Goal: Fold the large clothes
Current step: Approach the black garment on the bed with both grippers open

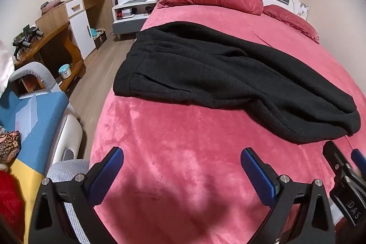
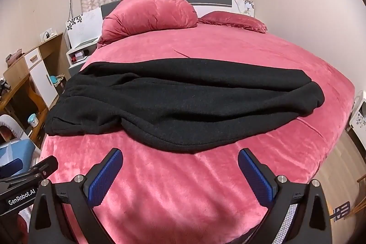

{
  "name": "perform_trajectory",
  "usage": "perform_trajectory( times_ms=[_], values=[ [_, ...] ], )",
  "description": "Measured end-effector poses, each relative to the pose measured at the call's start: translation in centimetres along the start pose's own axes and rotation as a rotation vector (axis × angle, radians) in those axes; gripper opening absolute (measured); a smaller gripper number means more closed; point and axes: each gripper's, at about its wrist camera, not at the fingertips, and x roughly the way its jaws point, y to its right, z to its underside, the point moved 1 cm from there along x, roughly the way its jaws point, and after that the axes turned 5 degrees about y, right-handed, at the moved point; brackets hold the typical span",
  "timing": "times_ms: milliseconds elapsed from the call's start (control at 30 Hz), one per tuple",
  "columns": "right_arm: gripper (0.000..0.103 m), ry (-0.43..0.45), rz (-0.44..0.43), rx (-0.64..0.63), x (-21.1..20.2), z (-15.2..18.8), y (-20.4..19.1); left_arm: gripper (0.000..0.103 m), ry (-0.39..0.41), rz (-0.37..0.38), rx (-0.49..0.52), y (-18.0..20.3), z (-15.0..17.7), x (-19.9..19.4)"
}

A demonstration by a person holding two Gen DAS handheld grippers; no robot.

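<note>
only right view shows bed's (image 2: 205, 186) right edge & floor — black garment (image 2: 183, 104) lies across bed, long axis left-right; left gripper (image 1: 181, 166) & right gripper (image 2: 180, 166) both spread wide, holding nothing.

Bed (image 2: 187, 186), covered by a pink plush sheet, is carrying the following: a black garment (image 2: 183, 104) is lying crosswise over its middle, loosely doubled, its edge at the left reaching the bed's side; a bulky pink bundle of bedding (image 2: 148, 15) is resting at the head end; a flat pink pillow (image 2: 233, 20) is lying just beside it.
</note>
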Motion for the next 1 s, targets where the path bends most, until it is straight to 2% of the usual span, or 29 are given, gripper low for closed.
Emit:
perform_trajectory(
  times_ms=[1000],
  values=[
    [0.103, 0.001, -0.02, 0.001, -0.03, 0.07, -0.13, 0.103, -0.028, -0.006, 0.002, 0.14, 0.36, 0.8]
  ],
)
